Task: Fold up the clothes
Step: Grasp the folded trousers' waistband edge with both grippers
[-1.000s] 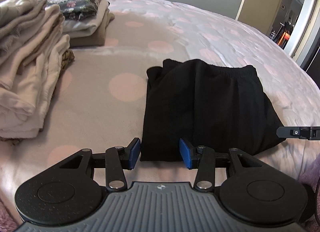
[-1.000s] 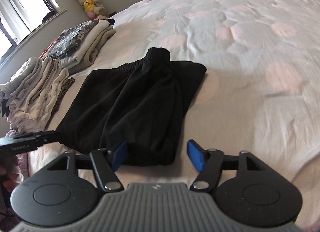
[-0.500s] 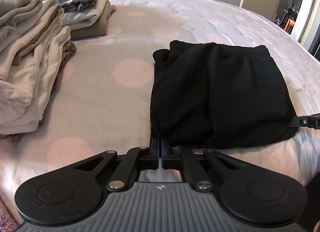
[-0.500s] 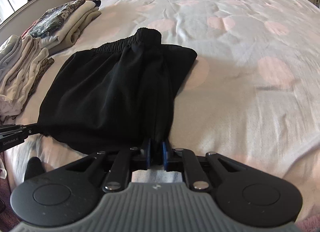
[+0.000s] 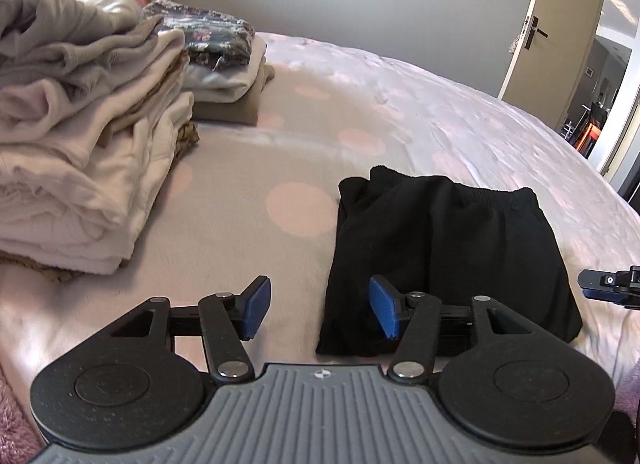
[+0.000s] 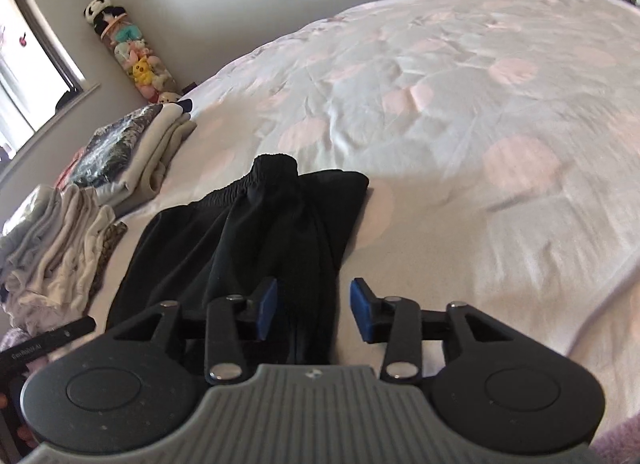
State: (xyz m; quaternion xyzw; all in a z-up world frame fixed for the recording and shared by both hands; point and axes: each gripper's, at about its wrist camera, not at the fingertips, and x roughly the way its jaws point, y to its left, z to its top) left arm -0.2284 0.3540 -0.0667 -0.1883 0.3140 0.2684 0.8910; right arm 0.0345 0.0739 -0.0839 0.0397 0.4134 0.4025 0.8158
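A pair of black shorts (image 5: 448, 256) lies folded on the bed, waistband at the far end; it also shows in the right wrist view (image 6: 248, 240). My left gripper (image 5: 318, 312) is open and empty above the shorts' near left corner. My right gripper (image 6: 313, 314) is open and empty above the shorts' near right corner. The tip of the right gripper (image 5: 608, 284) shows at the right edge of the left wrist view.
A tall pile of folded pale clothes (image 5: 80, 159) stands at the left. A second folded pile with a dark floral piece on top (image 5: 224, 63) stands behind it. The bedspread (image 6: 480, 143) with pink dots stretches to the right. A door (image 5: 552, 23) stands open far right.
Both grippers were shut on the near corners of the shorts half a second ago. Both have opened, let go and lifted; the shorts lie on the bed.
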